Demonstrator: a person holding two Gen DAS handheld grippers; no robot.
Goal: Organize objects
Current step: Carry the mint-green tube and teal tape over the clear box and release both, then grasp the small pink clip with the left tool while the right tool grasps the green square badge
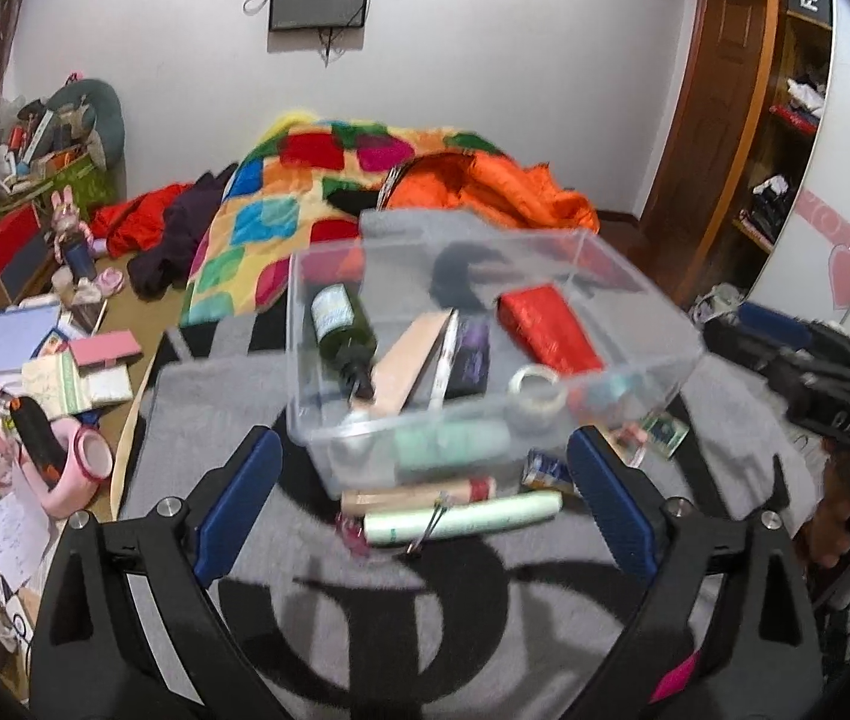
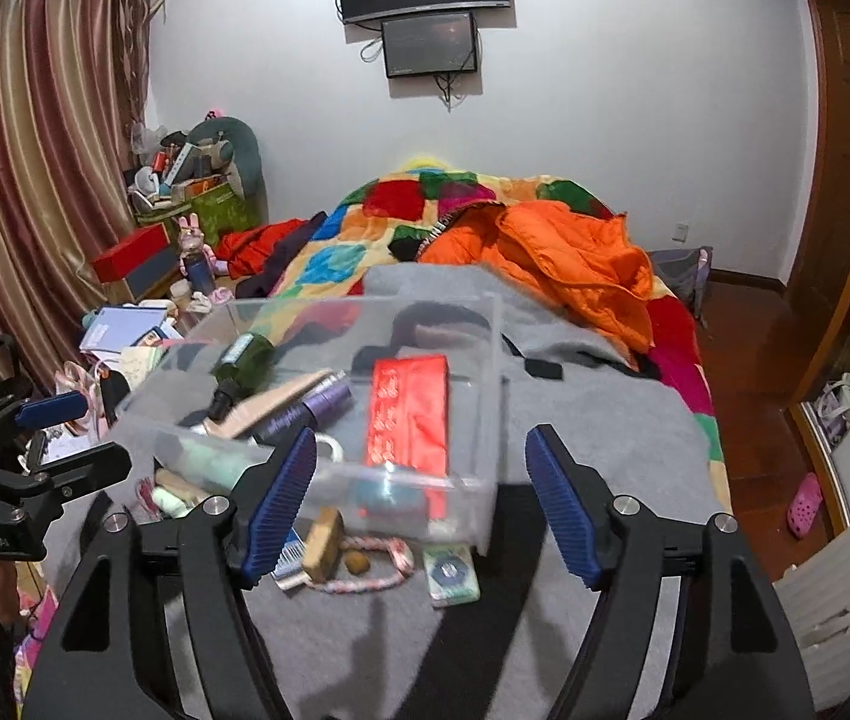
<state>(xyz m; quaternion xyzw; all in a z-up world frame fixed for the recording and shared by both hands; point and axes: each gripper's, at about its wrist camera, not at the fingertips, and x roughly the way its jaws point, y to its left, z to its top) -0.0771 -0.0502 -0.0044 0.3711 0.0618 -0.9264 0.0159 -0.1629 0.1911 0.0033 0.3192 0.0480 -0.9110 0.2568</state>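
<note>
A clear plastic bin [image 1: 653,372] [image 2: 485,414] sits on a grey blanket [image 1: 197,420] [image 2: 605,420]. It holds a green bottle [image 1: 341,324] [image 2: 245,360], a red packet [image 1: 545,330] [image 2: 410,414], a tape roll [image 1: 536,393], a purple tube [image 2: 311,408] and a tan box [image 1: 407,360]. In front of the bin lie a pale green tube [image 1: 467,517], a wooden brush [image 2: 323,546], a rope [image 2: 377,582] and a small green card box [image 2: 452,576]. My left gripper [image 1: 422,510] is open and empty before the bin. My right gripper [image 2: 419,504] is open and empty at the bin's near wall.
A colourful quilt [image 2: 365,240] and an orange jacket [image 2: 575,264] lie behind the bin. A cluttered side table [image 1: 47,360] with books and a pink tape dispenser [image 1: 80,468] stands to the left. A wardrobe [image 1: 779,120] stands at the right.
</note>
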